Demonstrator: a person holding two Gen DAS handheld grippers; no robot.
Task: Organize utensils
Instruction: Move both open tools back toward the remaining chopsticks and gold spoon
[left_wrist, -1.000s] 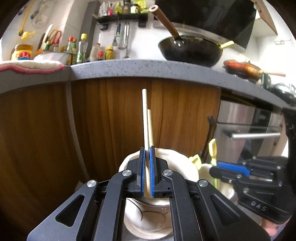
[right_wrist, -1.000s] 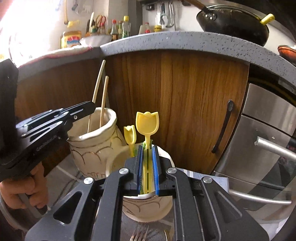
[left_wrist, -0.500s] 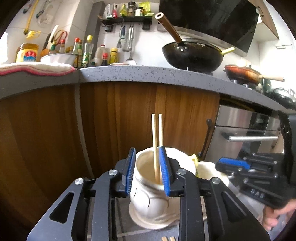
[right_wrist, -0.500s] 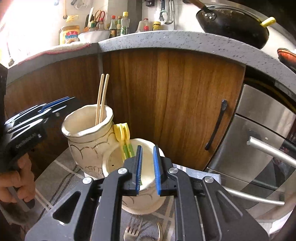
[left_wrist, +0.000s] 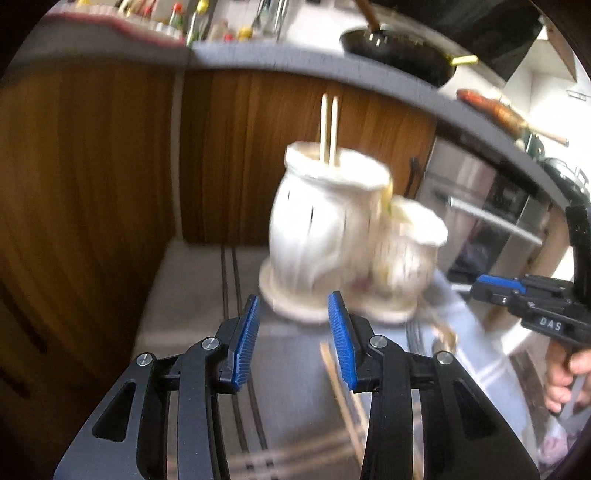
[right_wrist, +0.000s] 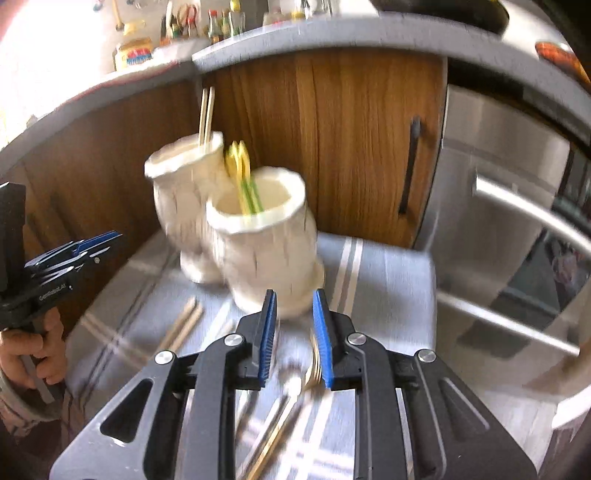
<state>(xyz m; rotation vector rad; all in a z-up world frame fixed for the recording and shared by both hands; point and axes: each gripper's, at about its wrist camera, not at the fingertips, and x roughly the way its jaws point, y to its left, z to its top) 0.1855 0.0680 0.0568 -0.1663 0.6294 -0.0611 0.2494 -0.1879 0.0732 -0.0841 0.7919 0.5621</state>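
1. Wooden cabinet doors (right_wrist: 354, 140) and a grey speckled counter edge (right_wrist: 332, 33) filled the background, with a black wok (left_wrist: 399, 55) on the counter and a steel oven front (right_wrist: 517, 206) to the right.
2. On the tabletop lay a grey striped cloth (right_wrist: 384, 280), and on it stood two cream ceramic holders just beside each other, apparently touching.
3. The taller holder (left_wrist: 317, 221) held two pale chopsticks (left_wrist: 330, 129) standing nearly upright, their ends rising well above the rim.
4. The shorter holder (right_wrist: 266, 243) held yellow-and-green plastic utensils (right_wrist: 242, 173) leaning toward the taller holder.
5. The left gripper (left_wrist: 295, 347) hovered near the base of the taller holder, its blue-padded jaws spread wide with nothing between them.
6. The right gripper (right_wrist: 293, 336) hovered just short of the shorter holder, its jaws moderately apart and holding nothing.
7. A metal fork (right_wrist: 316, 365) lay on the cloth below the right gripper, its tines showing between the jaws, with more blurred cutlery (right_wrist: 273, 417) beside it.
8. Another pair of chopsticks (right_wrist: 183, 325) lay flat on the cloth in front of the taller holder, left of the right gripper.
9. Both views were smeared by motion blur, so the patterns on the holders could not be made out.
10. Each view showed the other gripper off to the side, gripped by a bare hand (right_wrist: 33, 354).
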